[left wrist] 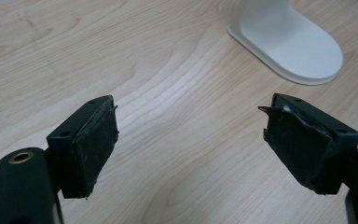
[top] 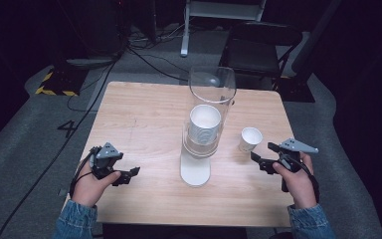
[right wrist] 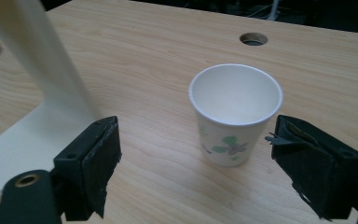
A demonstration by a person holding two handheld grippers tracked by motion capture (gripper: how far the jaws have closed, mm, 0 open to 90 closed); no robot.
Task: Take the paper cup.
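Paper cup (right wrist: pixel 234 114): light, thin-walled, crushable; you should pinch mid-wall gently
Right gripper (right wrist: pixel 193 163): fingers open, cup at 12 o'clock
Left gripper (left wrist: pixel 191 144): fingers open, empty

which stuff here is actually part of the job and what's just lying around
In play:
- paper cup, upright between the open fingers of the right gripper
- cup dispenser holding stacked cups
- left gripper, open over bare table

Just about:
- folding chair
- floor cables
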